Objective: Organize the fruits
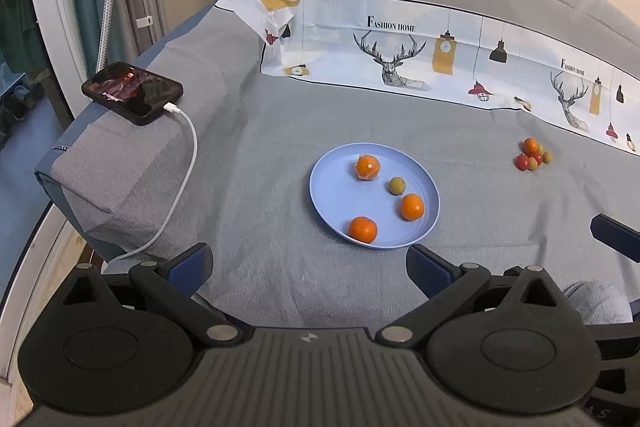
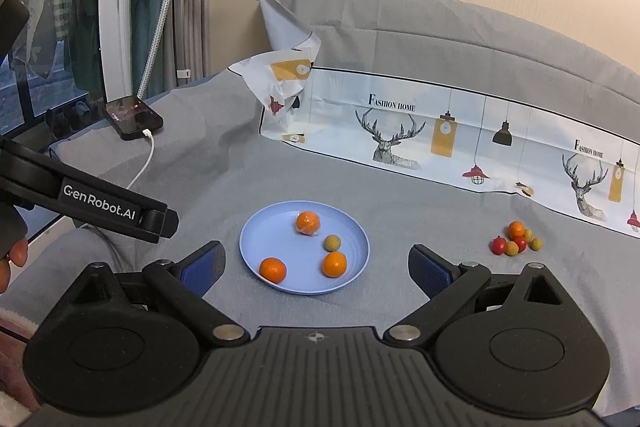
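Observation:
A light blue plate (image 1: 340, 179) (image 2: 264, 239) lies on the grey bed cover. On it rest three oranges (image 1: 367, 167) (image 2: 307, 222) and one small yellow-green fruit (image 1: 397, 185) (image 2: 332, 243). To the right, a small pile of loose fruit (image 1: 532, 155) (image 2: 515, 238) sits on the cover: an orange, red ones and yellow-green ones. My left gripper (image 1: 308, 263) is open just short of the plate's near edge, empty. My right gripper (image 2: 316, 263) is also open and empty, its fingers straddling the plate's near side from above.
A black phone (image 1: 132, 93) (image 2: 134, 117) on a white charging cable (image 1: 182, 187) lies on a raised grey fold at the left. A printed cloth with deer (image 1: 400, 59) (image 2: 400, 135) runs along the back. The left gripper's body (image 2: 100, 203) and a hand cross the left side.

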{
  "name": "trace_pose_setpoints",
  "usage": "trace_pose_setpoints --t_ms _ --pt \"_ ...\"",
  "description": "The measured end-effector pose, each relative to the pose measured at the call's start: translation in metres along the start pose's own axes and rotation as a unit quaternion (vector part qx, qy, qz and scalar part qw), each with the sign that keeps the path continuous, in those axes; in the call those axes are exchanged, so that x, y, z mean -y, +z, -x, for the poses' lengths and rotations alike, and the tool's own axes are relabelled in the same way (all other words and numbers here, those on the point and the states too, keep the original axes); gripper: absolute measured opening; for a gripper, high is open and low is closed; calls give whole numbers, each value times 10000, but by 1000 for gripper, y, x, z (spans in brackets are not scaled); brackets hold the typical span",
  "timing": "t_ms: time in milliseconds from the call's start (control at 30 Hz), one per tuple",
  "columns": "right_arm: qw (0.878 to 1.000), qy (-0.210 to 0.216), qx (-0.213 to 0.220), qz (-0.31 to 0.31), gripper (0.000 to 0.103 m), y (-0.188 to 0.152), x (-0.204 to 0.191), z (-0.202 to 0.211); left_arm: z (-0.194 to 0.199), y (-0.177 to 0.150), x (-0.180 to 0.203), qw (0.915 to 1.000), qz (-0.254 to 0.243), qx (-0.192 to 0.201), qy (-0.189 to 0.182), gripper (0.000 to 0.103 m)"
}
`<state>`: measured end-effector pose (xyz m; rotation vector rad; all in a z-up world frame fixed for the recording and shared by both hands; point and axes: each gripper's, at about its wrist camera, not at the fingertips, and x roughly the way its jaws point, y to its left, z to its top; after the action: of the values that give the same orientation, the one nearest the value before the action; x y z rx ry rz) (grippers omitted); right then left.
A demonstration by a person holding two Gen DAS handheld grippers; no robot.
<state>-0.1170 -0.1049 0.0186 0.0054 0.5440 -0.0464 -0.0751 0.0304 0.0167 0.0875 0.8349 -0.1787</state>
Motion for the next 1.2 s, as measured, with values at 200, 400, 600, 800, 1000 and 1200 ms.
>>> trace_pose_setpoints --t_ms 200,400,600,800,1000,1200 --pt "10000 26 -79 -21 98 -1 2 -6 -6 1 1 10000 -36 -82 17 103" --pt "9998 62 -172 -82 98 -4 6 -14 -16 4 4 9998 -87 -195 54 103" --pt "9992 35 -277 -283 98 -7 17 -26 -25 10 9 9995 -199 -241 107 103" --pt "9978 -32 -341 -575 98 -12 36 -39 -39 25 24 9990 -324 -302 -113 103" --pt "9907 -604 -329 -1174 99 -24 89 -55 -70 56 67 9967 -509 -567 -277 103" --pt "9659 -1748 -237 -1893 100 -39 186 -89 -118 93 135 9924 -977 -685 -292 103"
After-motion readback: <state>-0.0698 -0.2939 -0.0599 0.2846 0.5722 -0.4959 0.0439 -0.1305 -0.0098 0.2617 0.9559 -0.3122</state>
